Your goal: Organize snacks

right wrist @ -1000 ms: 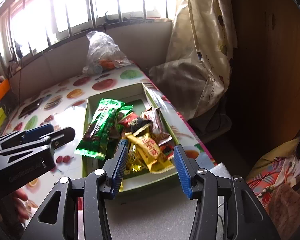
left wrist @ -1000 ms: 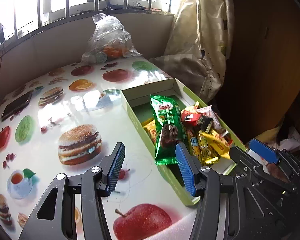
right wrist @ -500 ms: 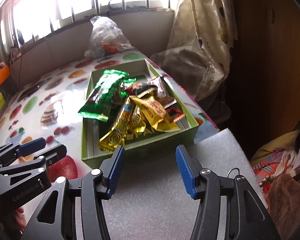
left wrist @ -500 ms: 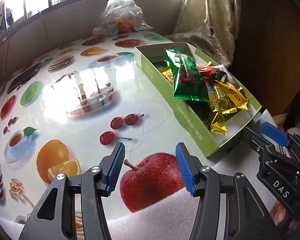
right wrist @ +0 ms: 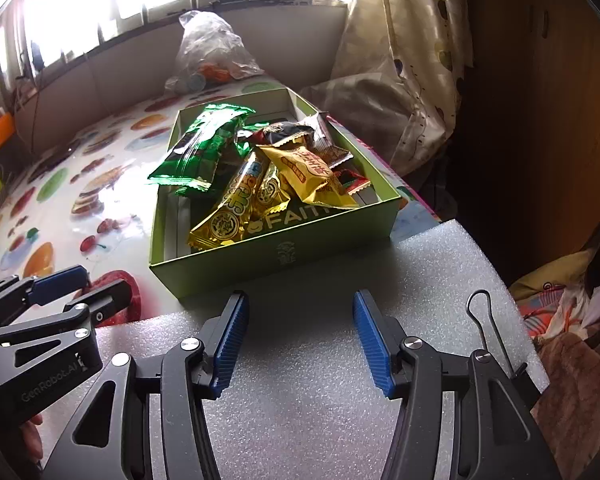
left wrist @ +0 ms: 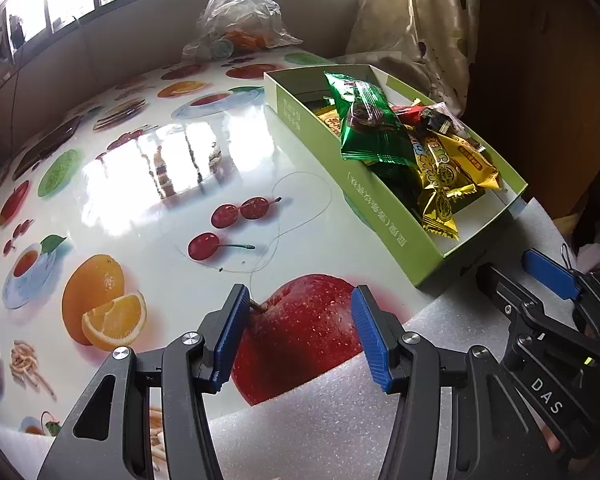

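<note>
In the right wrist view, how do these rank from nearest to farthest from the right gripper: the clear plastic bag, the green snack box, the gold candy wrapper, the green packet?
From the right gripper, nearest first:
1. Green snack box: its front wall is straight ahead.
2. Gold candy wrapper: inside the box, front left.
3. Green packet: farther back, over the box's left wall.
4. Clear plastic bag: at the table's far edge, by the window.

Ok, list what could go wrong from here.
1. The green pack lies atop the heap and overhangs the box wall; it may slide onto the table.
2. The box's near end sits on the foam, so it may tip when nudged.
3. Both tools, left and right, are open and empty, nothing steadies the box.
</note>
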`<state>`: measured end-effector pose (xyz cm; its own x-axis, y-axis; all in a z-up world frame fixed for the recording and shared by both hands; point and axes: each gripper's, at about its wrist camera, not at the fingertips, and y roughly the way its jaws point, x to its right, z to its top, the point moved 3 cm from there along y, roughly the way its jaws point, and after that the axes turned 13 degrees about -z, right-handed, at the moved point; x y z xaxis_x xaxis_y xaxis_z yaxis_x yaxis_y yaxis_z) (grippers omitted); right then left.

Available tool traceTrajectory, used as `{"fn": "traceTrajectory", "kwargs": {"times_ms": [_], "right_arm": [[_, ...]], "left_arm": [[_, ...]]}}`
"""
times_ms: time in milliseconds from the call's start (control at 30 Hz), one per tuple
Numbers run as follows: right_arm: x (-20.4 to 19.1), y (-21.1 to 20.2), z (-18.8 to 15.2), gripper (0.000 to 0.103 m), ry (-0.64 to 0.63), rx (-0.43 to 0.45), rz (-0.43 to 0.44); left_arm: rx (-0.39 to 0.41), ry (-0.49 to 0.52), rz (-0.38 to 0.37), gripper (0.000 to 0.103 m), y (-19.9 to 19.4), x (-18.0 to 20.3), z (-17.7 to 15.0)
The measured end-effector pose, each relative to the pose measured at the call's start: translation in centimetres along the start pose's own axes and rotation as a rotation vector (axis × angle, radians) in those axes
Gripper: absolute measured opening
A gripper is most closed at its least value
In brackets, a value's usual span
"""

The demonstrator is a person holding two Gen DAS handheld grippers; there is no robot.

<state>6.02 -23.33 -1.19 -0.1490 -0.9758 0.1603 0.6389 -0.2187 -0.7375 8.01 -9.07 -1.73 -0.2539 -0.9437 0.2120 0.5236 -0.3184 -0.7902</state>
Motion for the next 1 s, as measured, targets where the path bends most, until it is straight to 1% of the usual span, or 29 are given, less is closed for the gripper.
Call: {"fn": "traceTrajectory", "kwargs": {"times_ms": [67,267,1000], "right_arm": [[-0.27,-0.03,-0.14,0.054,-0.018,0.013,-0.018],[-0.08,-0.04,-0.35,0.054,0.006,0.020,-0.017],[0.11,-0.04,-0.37,0.055,0.016,0.024,-0.013]], "left_arm": [[0.004,0.008,0.013,0.054,-0.03,0.06,-0.06],[0.013,0.007,0.024,0.054,-0.01,0.03,-0.21],[0.017,0.003,0.022,0.054,-0.01,0.04,-0.24]]}}
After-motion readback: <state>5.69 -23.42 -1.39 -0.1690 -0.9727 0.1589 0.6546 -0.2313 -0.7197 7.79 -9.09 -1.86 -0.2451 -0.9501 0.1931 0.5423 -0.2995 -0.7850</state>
